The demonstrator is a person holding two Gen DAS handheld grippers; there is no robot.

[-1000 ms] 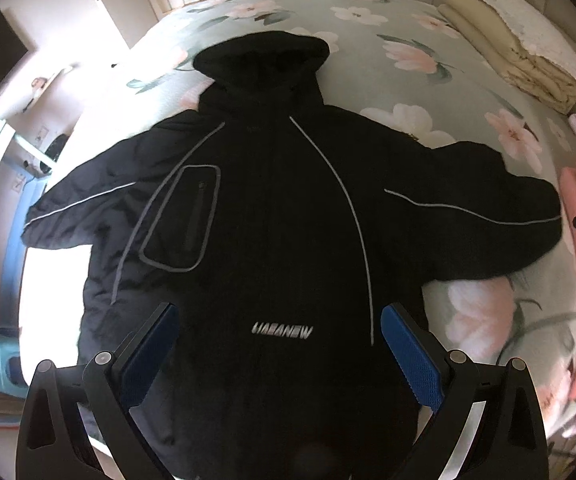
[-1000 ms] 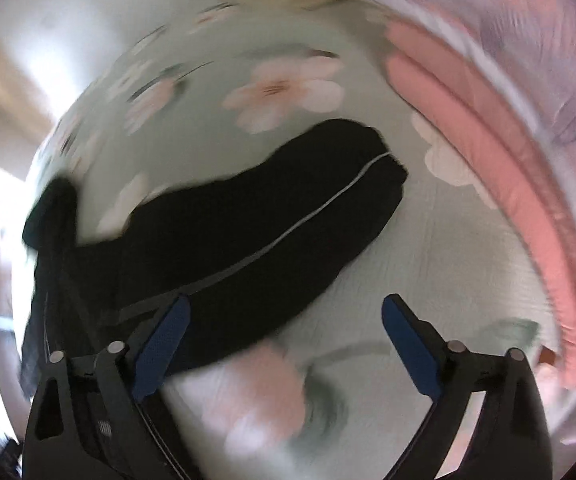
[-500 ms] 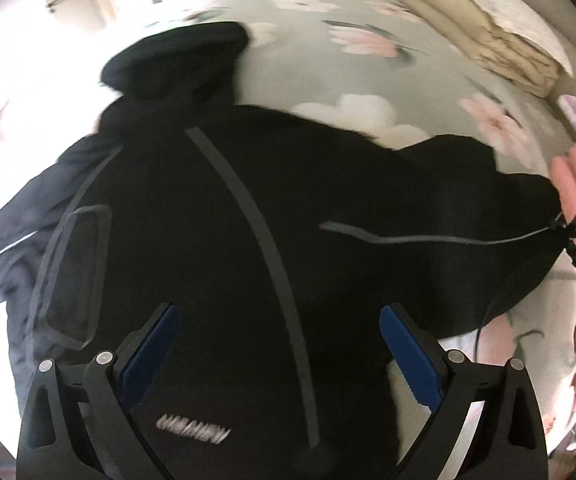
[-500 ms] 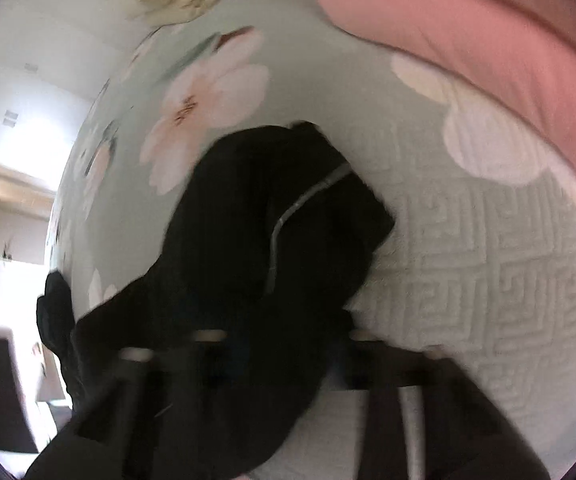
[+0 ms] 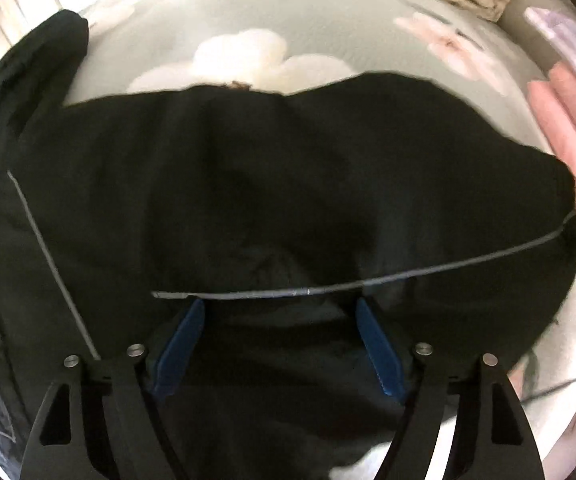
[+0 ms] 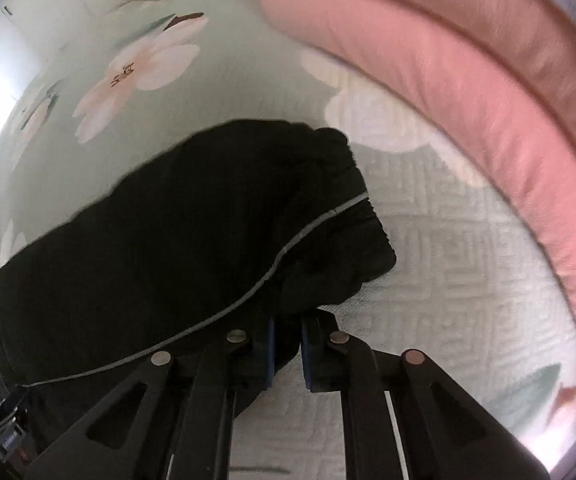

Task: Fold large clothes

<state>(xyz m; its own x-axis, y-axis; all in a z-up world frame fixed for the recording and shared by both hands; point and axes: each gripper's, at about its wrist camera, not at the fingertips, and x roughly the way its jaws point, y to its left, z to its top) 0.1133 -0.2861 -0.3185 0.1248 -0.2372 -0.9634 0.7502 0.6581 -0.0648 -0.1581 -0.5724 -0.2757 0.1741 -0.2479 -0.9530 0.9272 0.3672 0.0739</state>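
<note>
In the left wrist view, the left gripper (image 5: pixel 278 338) points steeply down onto the black jacket (image 5: pixel 272 184), which lies spread on the floral bedspread (image 5: pixel 176 20). Its blue pads (image 5: pixel 178 346) have just been closing, with jacket cloth between them, not visibly pinched. No writing is readable.

In the right wrist view, the right gripper (image 6: pixel 287 354), also pointing down, is clamped on the jacket's sleeve (image 6: pixel 216 220) near its cuff, beside the pink bedding (image 6: pixel 467 92).

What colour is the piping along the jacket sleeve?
Light grey piping on the black jacket sleeve; clearest in the right wrist view.
</note>
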